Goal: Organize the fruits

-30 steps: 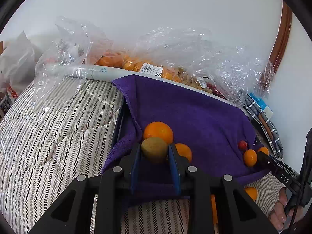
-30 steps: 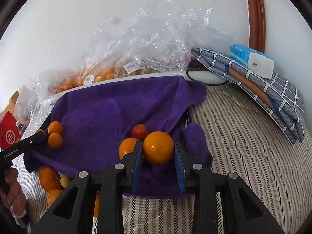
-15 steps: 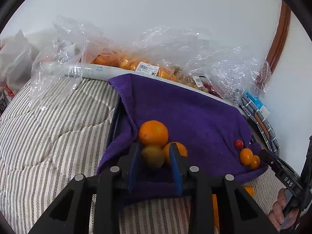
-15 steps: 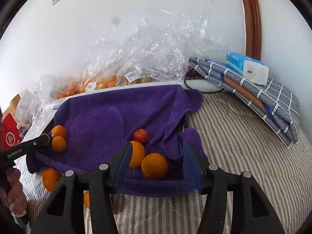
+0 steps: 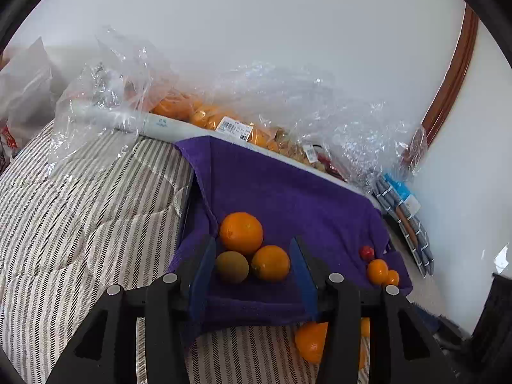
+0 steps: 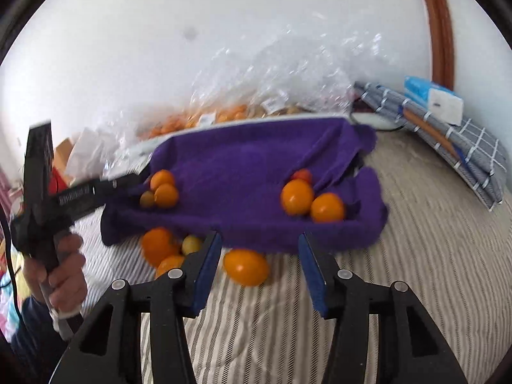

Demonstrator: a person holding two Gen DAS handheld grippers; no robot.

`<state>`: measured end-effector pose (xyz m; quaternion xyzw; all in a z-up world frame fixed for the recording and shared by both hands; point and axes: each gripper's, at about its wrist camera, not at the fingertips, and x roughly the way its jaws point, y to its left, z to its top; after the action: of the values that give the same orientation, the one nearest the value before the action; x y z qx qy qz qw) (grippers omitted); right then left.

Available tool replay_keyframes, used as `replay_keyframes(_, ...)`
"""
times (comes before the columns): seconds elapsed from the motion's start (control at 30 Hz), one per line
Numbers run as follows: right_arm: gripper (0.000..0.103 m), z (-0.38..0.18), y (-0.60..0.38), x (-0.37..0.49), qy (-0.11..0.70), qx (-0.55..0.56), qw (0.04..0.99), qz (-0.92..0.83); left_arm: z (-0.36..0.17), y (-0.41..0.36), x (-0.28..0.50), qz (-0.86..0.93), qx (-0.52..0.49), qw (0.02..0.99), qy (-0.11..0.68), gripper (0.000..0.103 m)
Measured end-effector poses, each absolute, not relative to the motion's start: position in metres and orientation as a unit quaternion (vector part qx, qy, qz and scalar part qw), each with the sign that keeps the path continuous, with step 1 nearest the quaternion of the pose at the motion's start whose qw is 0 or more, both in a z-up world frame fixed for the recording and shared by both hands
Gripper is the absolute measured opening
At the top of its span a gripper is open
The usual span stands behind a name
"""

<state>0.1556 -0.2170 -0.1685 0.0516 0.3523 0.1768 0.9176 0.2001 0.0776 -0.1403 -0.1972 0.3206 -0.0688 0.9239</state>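
Observation:
A tray lined with a purple towel (image 5: 288,192) lies on the striped bed. My left gripper (image 5: 252,256) is open at the tray's left corner; a kiwi (image 5: 232,267) and an orange (image 5: 270,263) lie between its fingers, a larger orange (image 5: 241,233) just beyond. My right gripper (image 6: 260,249) is open and empty, drawn back above the bed. Two oranges (image 6: 297,196) and a small red fruit (image 6: 302,174) lie in the tray's right corner. Loose oranges (image 6: 245,267) and a yellow fruit (image 6: 191,244) lie on the bed before the tray.
Clear plastic bags of oranges (image 5: 198,115) line the wall behind the tray. A folded grey checked cloth (image 6: 448,134) with a blue tissue pack (image 6: 432,99) lies at the right. The striped quilt (image 5: 80,224) spreads left and in front.
My left gripper opened and let the kiwi down beside the oranges. My right gripper let go of its orange in the tray corner and pulled back toward the front.

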Motion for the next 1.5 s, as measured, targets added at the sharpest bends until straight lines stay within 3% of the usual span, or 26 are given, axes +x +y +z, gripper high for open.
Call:
replay_keyframes(0.43, 0.042, -0.201, -0.186, 0.176, 0.410, 0.015, 0.889, 0.205, -0.139, 0.079, 0.200, -0.068, -0.193, 0.926, 0.317, 0.049)
replay_keyframes(0.97, 0.039, -0.195, -0.245, 0.134, 0.366, 0.040, 0.919, 0.142, -0.122, 0.046, 0.155, -0.108, -0.146, 0.934, 0.307, 0.049)
replay_keyframes(1.5, 0.039, -0.201, -0.266, 0.128, 0.363, 0.088, 0.913, 0.165, -0.155, 0.004, 0.161, -0.125, -0.177, 0.884, 0.414, 0.049)
